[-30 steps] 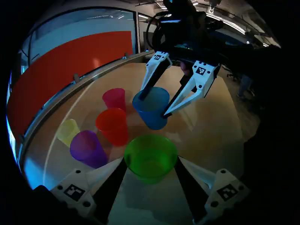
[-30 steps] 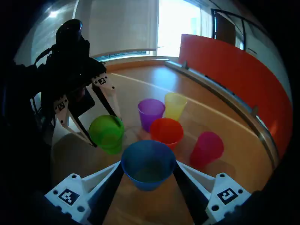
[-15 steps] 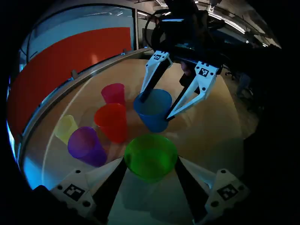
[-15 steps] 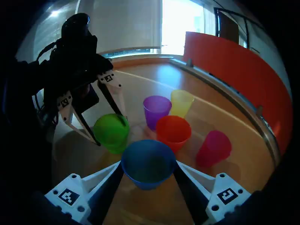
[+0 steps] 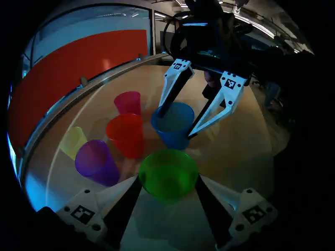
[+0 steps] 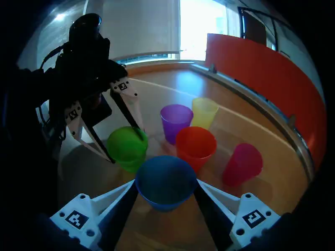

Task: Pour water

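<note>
Gripping the green cup (image 5: 168, 171) between left tongs (image 5: 167, 184), blue cup (image 6: 166, 178) between right tongs (image 6: 166, 186).

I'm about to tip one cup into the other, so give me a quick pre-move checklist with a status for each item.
1. Grip: left gripper shut on green cup: ok.
2. Grip: right gripper shut on blue cup: ok.
3. Water in either cup: cannot tell.
4. Held cups close together for pouring: ok.
5. Clearance from red cup, standing right beside the blue cup: cannot tell.
</note>
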`<action>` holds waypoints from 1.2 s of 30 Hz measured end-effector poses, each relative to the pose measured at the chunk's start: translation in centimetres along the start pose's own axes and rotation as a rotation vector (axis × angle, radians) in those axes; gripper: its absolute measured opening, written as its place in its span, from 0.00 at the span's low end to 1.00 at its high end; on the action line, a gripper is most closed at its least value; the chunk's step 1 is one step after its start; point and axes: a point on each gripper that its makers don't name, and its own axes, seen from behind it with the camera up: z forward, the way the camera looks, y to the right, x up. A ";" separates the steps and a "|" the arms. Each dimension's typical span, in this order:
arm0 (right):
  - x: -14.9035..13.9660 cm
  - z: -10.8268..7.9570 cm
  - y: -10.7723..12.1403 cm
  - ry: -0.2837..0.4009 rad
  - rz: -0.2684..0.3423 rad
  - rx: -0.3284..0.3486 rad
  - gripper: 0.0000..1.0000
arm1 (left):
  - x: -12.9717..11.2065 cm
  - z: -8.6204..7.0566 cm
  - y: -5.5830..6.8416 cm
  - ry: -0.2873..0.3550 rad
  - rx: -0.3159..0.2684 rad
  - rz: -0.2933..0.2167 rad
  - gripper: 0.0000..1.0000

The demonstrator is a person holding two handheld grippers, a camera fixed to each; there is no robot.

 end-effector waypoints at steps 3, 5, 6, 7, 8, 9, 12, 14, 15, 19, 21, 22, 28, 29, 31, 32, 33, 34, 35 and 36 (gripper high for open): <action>-0.2 0.2 0.0 -0.001 0.004 0.000 0.92 | -0.1 0.1 -0.1 -0.001 0.001 -0.001 0.86; -0.4 0.3 -0.1 -0.002 0.006 0.000 0.92 | -0.1 0.1 -0.1 -0.001 0.002 -0.003 0.86; -0.4 0.3 -0.1 -0.003 0.006 0.000 0.92 | -0.2 0.1 -0.1 0.000 0.003 -0.003 0.86; -0.5 0.4 -0.1 -0.003 0.007 0.000 0.92 | -0.2 0.1 -0.1 0.000 0.003 -0.004 0.86; -0.6 0.4 -0.1 -0.004 0.007 0.000 0.92 | -0.2 0.1 -0.1 0.001 0.003 -0.004 0.86; -0.7 0.5 -0.1 -0.005 0.007 -0.001 0.92 | -0.3 0.1 0.0 0.000 0.003 -0.005 0.86; -0.9 0.5 -0.1 -0.006 0.009 -0.002 0.92 | -0.4 0.1 0.1 -0.002 0.002 -0.009 0.86; -1.0 0.6 -0.1 -0.006 0.011 -0.002 0.92 | -0.5 0.0 0.1 0.000 0.001 -0.013 0.86; -1.0 0.6 -0.2 -0.006 0.013 -0.001 0.92 | -0.5 0.0 0.1 0.001 0.001 -0.016 0.86; -1.2 0.7 -0.3 -0.003 0.020 0.002 0.92 | -0.5 0.1 0.1 0.003 -0.001 -0.019 0.86; -1.2 0.7 -0.4 -0.001 0.022 0.003 0.92 | -0.5 0.1 0.0 0.002 -0.001 -0.017 0.87; -1.2 0.7 -0.4 -0.001 0.023 0.003 0.92 | -0.5 0.1 0.0 0.002 0.000 -0.016 0.87; -1.5 0.7 -0.5 -0.002 0.029 0.006 0.92 | -0.7 0.2 0.0 -0.003 -0.003 -0.021 0.87; -1.7 0.7 -0.5 -0.004 0.030 0.006 0.92 | -0.7 0.2 0.0 -0.005 -0.004 -0.023 0.87; -2.0 0.8 -0.5 -0.013 0.032 0.003 0.92 | -1.0 0.3 0.1 -0.014 -0.007 -0.025 0.86; -2.2 0.8 -0.4 -0.017 0.032 0.001 0.92 | -1.1 0.3 0.1 -0.019 -0.008 -0.026 0.87; -2.4 0.8 -0.4 -0.020 0.032 -0.001 0.92 | -1.2 0.4 0.1 -0.023 -0.008 -0.024 0.87; -2.5 0.9 -0.4 -0.024 0.031 -0.003 0.92 | -1.4 0.5 0.1 -0.028 -0.007 -0.021 0.87; -2.7 0.9 -0.4 -0.027 0.030 -0.005 0.92 | -1.5 0.6 0.2 -0.032 -0.006 -0.019 0.87; -2.8 0.9 -0.4 -0.028 0.029 -0.005 0.92 | -1.6 0.6 0.2 -0.034 -0.004 -0.015 0.87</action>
